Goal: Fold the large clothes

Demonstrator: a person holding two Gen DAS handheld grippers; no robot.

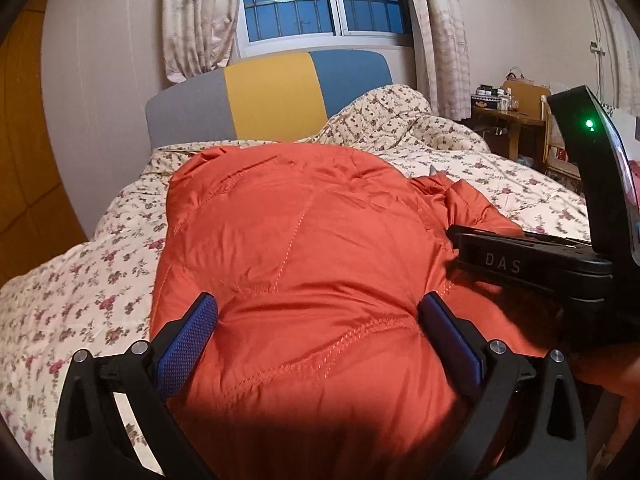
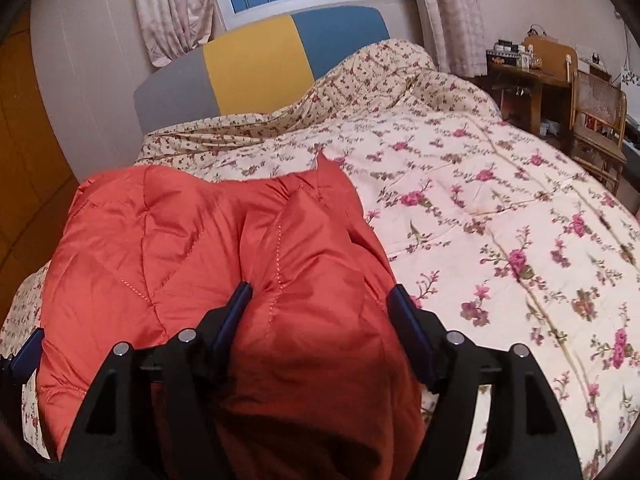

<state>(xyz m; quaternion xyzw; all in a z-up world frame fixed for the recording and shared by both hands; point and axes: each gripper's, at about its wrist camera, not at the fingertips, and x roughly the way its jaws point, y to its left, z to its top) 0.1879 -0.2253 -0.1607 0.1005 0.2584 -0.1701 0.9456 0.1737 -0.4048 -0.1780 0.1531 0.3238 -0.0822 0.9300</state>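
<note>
An orange quilted jacket (image 1: 304, 240) lies in a puffy stack on a floral bedspread (image 2: 500, 216) as two hand-held grippers straddle its near edge. The slippery padded layers could spring apart or slide off one another, since neither tool appears to be pinning them down. A loose sleeve fold (image 2: 320, 184) at the stack's 1 o'clock corner looks likely to flop outward and spoil the fold. Pads dragged backward across the shell could also snag the fabric and pull the top layer askew.

The left gripper (image 1: 318, 320) stands open, its blue pads (image 1: 188, 344) flanking a bulge of jacket that runs from between them toward 12 o'clock. The pads seem to brush the fabric without squeezing it.

The right gripper (image 2: 320, 308) is likewise spread wide, with a thick fold of jacket between its fingers. The rest of the garment lies toward 10 o'clock, bare bedspread toward 2 o'clock.
</note>
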